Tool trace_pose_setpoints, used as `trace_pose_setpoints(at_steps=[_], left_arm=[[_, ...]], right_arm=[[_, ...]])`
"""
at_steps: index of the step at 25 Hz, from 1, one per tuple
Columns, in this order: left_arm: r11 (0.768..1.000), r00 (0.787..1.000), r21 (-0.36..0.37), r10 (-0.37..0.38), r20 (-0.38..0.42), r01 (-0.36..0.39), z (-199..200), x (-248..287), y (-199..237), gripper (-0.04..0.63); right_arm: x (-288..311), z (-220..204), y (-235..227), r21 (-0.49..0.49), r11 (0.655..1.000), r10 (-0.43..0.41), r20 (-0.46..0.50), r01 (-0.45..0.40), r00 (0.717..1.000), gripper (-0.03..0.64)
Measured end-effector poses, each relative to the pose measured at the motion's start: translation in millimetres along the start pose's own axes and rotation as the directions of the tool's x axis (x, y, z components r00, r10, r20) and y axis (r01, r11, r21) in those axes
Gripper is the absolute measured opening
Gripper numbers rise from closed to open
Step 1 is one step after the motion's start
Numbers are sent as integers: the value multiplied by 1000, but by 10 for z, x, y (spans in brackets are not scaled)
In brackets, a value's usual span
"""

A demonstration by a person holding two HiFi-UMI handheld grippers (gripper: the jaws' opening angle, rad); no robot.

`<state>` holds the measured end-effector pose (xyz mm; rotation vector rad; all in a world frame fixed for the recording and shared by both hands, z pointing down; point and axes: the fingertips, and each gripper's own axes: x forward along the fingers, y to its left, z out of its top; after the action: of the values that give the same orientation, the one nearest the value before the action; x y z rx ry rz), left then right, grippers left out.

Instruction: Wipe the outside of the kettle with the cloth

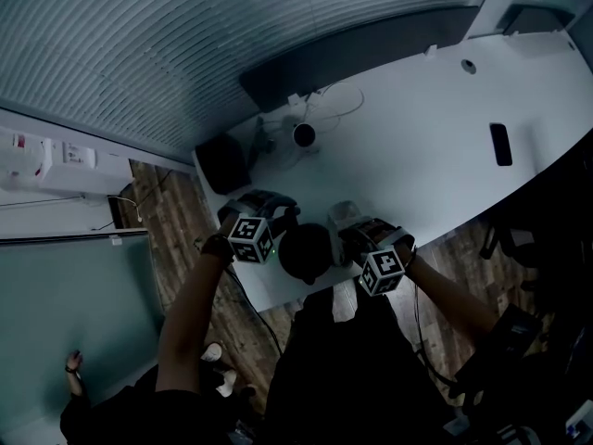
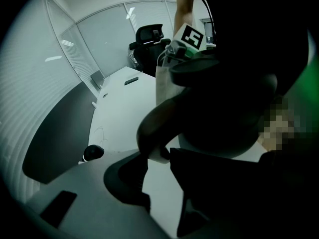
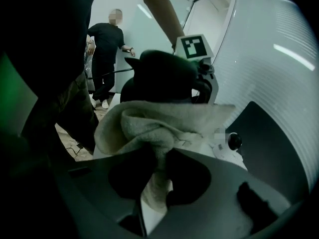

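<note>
Dim frames. Kettle [image 1: 306,251] stood near the edge of the white table [image 1: 417,156], between both grippers; it read as a black mass with its base and spout indistinct. Left gripper [image 2: 159,158] had its jaws nearly together, pinched on the lower end of the kettle's handle [image 2: 149,126]. Right gripper [image 3: 157,168] was clamped on a fold of the pale cloth [image 3: 149,121]. The bunched cloth hid the kettle's lower body, so contact between them could not be confirmed.
</note>
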<state>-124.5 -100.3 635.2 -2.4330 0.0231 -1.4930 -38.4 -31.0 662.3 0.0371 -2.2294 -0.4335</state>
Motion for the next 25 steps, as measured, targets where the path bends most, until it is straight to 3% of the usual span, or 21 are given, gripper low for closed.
trace_pose_setpoints(at_steps=[5, 9, 14, 18, 25], left_arm=[[1000, 1000, -3, -10, -6, 10, -25, 21, -4, 127], [1000, 1000, 13, -17, -14, 17, -22, 20, -3, 127], [1000, 1000, 15, -15, -18, 16, -33, 12, -9, 127], [1000, 1000, 19, -18, -16, 18, 16, -12, 0, 127], [1000, 1000, -3, 1, -22, -1, 0, 17, -24, 127]], right_arm=[[406, -331, 194, 41, 997, 67, -54, -65, 996, 78], [283, -217, 61, 24, 1000, 20, -13, -19, 1000, 78], [-171, 227, -265, -99, 993, -57, 91, 66, 994, 78], [-314, 424, -404, -192, 976, -77, 122, 100, 990, 78], [160, 2, -316, -72, 997, -13, 50, 16, 999, 78]])
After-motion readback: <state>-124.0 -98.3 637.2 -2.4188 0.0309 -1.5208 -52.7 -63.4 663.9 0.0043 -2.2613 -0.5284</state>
